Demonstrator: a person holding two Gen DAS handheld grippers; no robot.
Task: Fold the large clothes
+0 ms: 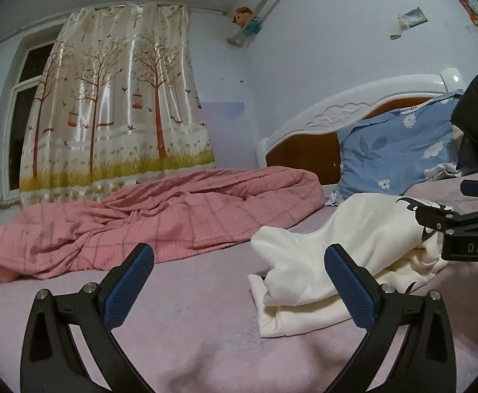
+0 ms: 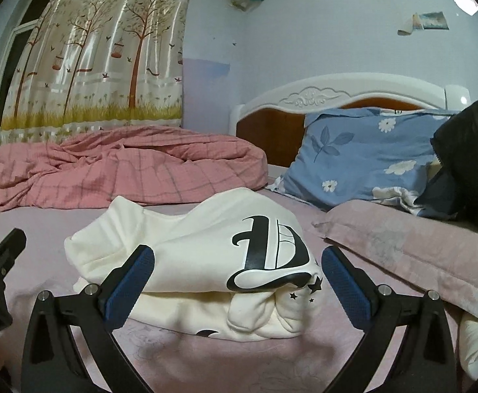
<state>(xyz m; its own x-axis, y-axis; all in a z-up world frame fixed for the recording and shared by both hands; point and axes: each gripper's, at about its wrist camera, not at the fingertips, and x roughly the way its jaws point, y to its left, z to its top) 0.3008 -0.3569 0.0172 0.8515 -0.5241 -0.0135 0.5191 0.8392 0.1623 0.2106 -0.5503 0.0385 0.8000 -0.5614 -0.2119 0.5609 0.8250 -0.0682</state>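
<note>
At far left a tree-printed curtain (image 1: 114, 98) hangs over a dark window. Below it a crumpled pink checked quilt (image 1: 147, 216) lies along the far side of the bed (image 1: 186, 311), which is covered in a pale mauve sheet. The left claw (image 1: 239, 286) is released, its blue pads spread wide over bare sheet with nothing between them. Just to its right lies the white sweatshirt (image 2: 206, 255), folded into a thick bundle on the sheet, a large black letter print on top. The right claw (image 2: 238, 286) is released too, its pads standing wide on either side of the bundle's near edge without pressing it. Behind, a blue flowered pillow (image 2: 363, 154) leans on the white headboard (image 2: 337, 91), and a dark garment (image 2: 471, 160) sits at far right.
</note>
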